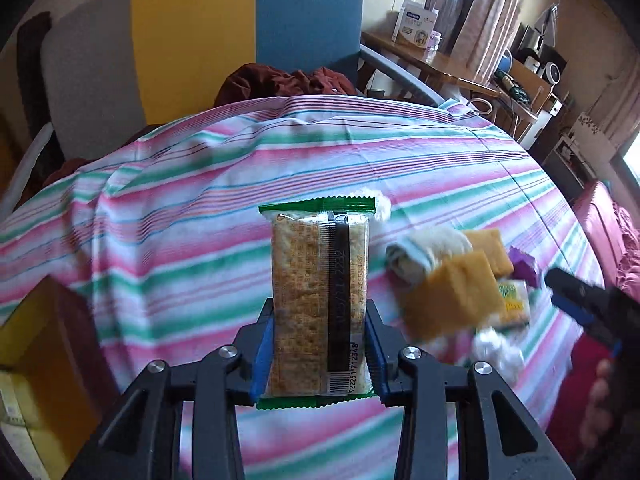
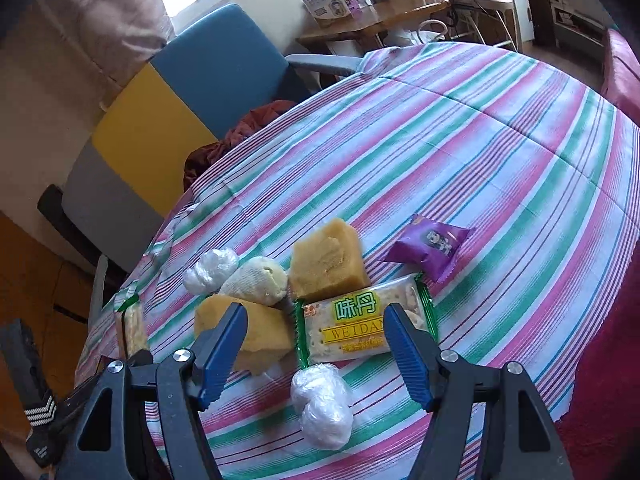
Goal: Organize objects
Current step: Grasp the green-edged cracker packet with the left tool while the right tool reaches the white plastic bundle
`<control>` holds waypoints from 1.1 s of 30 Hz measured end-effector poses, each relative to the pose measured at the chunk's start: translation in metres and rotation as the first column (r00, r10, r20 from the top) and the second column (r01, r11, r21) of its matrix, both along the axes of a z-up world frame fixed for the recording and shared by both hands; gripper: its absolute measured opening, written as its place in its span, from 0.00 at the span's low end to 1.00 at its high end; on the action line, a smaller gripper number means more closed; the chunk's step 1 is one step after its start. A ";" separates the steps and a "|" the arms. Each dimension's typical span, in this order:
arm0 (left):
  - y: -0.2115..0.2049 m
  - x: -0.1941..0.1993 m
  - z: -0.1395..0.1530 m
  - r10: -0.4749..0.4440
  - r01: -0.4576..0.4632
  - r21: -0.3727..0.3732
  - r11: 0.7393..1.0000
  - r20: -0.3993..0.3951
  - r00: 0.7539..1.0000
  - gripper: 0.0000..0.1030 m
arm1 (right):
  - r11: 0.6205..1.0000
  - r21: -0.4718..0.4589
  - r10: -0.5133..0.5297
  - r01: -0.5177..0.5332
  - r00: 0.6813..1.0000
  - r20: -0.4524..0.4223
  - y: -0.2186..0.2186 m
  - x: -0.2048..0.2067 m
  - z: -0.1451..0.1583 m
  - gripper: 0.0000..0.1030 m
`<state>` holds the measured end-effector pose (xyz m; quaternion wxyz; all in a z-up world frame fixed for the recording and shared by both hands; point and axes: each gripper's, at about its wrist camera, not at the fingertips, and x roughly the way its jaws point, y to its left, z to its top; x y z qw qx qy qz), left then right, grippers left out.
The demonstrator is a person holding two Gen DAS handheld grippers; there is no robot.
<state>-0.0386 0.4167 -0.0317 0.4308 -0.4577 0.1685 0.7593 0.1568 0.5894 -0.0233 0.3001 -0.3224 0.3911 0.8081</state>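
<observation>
We hold a two-finger gripper in each hand above a table spread with a pink, green and white striped cloth (image 2: 460, 128). Our left gripper (image 1: 319, 316) pinches a cracker packet (image 1: 318, 300) with green crimped ends, its blue pads pressed against both long sides; the packet points away from us, lifted clear of the cloth. Our right gripper (image 2: 316, 320) hangs with its jaws spread and nothing between them, over a loose cluster near the table's front: a second cracker packet (image 2: 362, 322) printed WEIDAN, two yellow sponge blocks (image 2: 326, 264), a rolled whitish cloth (image 2: 258, 280), two crumpled clear plastic wads (image 2: 322, 406) and, just apart, a purple snack packet (image 2: 432, 246). We judge the step in hand to be carrying the first cracker packet off to its sorted place. A yellow box (image 1: 44, 340) sits at the left edge, though we cannot tell whether it is the destination. The next move likely calls for keeping the pinch firm while carrying, then lowering and releasing.
</observation>
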 end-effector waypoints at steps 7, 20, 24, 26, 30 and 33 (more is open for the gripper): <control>-0.085 0.001 0.020 0.057 -0.058 0.056 0.997 0.026 0.998 0.39 | 0.966 0.113 0.229 -0.234 0.972 0.055 -0.023 -0.064 0.024 0.69; -0.217 -0.023 0.034 0.266 -0.273 0.121 0.954 0.069 0.961 0.39 | 0.866 0.057 0.440 -0.497 0.812 0.384 -0.023 -0.214 -0.025 0.79; -0.247 -0.029 0.030 0.324 -0.334 0.125 0.934 0.093 0.941 0.39 | 0.871 0.033 0.425 -0.490 0.785 0.451 -0.017 -0.235 -0.042 0.79; -0.259 -0.031 0.030 0.348 -0.358 0.128 0.925 0.096 0.933 0.39 | 0.871 0.025 0.423 -0.491 0.775 0.469 -0.016 -0.241 -0.051 0.77; -0.293 -0.044 0.033 0.425 -0.437 0.145 0.888 0.106 0.899 0.39 | 0.854 0.059 0.429 -0.517 0.765 0.480 -0.026 -0.238 -0.048 0.55; -0.333 -0.059 0.040 0.514 -0.527 0.172 0.832 0.118 0.850 0.39 | 0.845 0.107 0.436 -0.524 0.791 0.429 -0.041 -0.222 -0.027 0.28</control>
